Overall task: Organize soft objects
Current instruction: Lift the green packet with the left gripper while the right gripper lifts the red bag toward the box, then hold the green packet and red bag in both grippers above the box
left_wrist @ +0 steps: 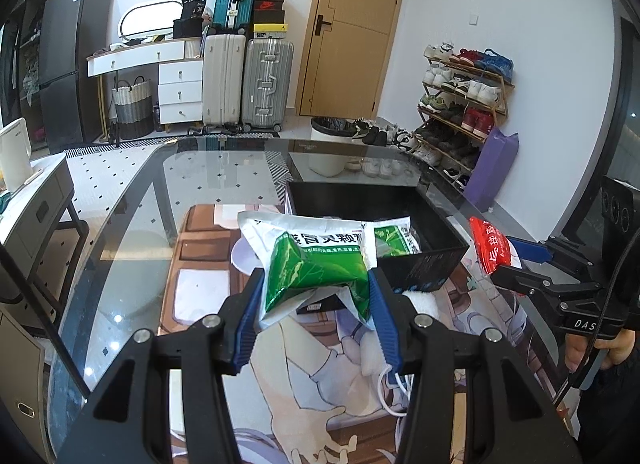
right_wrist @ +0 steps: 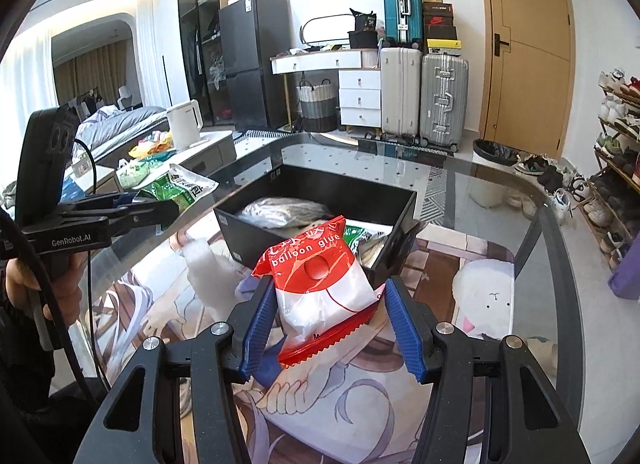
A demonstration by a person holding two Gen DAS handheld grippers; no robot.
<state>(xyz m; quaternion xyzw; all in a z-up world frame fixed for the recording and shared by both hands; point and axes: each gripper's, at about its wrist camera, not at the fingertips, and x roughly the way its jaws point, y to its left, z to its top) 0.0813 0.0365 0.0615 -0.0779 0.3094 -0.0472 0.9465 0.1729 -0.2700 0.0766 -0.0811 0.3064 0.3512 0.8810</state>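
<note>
My left gripper [left_wrist: 316,284] is shut on a green and white medicine pouch [left_wrist: 316,264], held in the air just in front of the black open box [left_wrist: 436,260]. From the right wrist view the same pouch [right_wrist: 176,188] shows at the left, in the left gripper [right_wrist: 160,204]. My right gripper [right_wrist: 326,300] is shut on a red and white "balloon glue" bag [right_wrist: 324,284], lifted near the box's [right_wrist: 344,188] front corner. In the left wrist view that red bag [left_wrist: 490,244] hangs at the right. Inside the box lie a grey bagged item [right_wrist: 280,210] and a green and white pouch [right_wrist: 360,236].
The box stands on a printed mat [right_wrist: 452,260] spread over a round glass table [left_wrist: 132,204]. A white fluffy item [left_wrist: 420,302] and a white cord [left_wrist: 394,392] lie on the mat by the left gripper. A hand [left_wrist: 600,348] holds the right gripper's handle.
</note>
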